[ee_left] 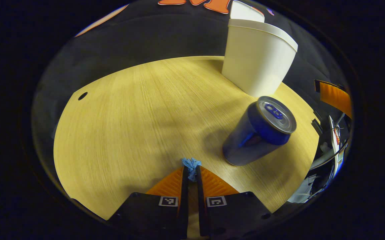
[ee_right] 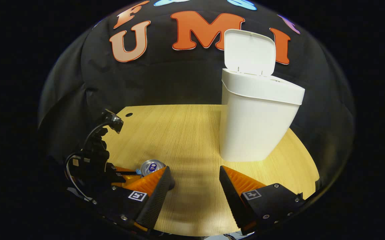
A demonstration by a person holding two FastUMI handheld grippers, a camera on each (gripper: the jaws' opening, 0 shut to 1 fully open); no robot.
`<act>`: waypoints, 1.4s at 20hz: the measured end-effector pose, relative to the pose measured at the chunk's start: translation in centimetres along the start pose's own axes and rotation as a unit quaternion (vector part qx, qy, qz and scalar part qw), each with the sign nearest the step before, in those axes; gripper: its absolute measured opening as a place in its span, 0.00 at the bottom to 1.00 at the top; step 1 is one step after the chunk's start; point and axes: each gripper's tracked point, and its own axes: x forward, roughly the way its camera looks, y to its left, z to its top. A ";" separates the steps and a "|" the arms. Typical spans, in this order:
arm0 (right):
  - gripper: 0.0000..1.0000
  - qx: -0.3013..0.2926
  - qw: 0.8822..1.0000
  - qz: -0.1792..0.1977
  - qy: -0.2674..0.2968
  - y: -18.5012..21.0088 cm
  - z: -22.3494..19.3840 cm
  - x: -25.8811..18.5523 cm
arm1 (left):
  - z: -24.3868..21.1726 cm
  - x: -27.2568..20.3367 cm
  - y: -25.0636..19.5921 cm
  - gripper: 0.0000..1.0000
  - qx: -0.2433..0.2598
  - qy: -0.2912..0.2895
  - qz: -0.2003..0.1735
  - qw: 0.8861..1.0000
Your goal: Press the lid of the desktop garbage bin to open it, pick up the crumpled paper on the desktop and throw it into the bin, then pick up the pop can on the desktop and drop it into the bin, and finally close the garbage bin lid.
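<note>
We are seeing the bin standing with its lid up, so the opening step looks done. The left tongs are pressed together and pinching a small blue scrap; we cannot tell if this is the paper. The can is standing on the worktop, just beside these tongs and in front of the bin. The right tongs are hanging spread and empty near the bin. We are judging that the next move is carrying over the rim. The middle of the worktop is giving free room; the can is standing close to the path
</note>
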 end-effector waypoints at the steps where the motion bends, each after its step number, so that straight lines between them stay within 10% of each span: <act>1: 0.88 0.001 1.000 0.003 0.001 0.1 0.0 0.1 | 0.7 -0.3 0.3 0.17 -0.008 -0.003 -0.002 1.000; 16: 0.95 -0.049 0.995 0.072 0.040 4.5 -4.2 2.5 | 16.1 -18.2 11.5 0.17 -0.037 -0.089 0.013 0.995; 28: 0.95 -0.074 0.989 0.110 0.070 7.8 -7.7 6.9 | 15.9 -20.4 12.2 0.17 -0.043 -0.102 0.035 0.993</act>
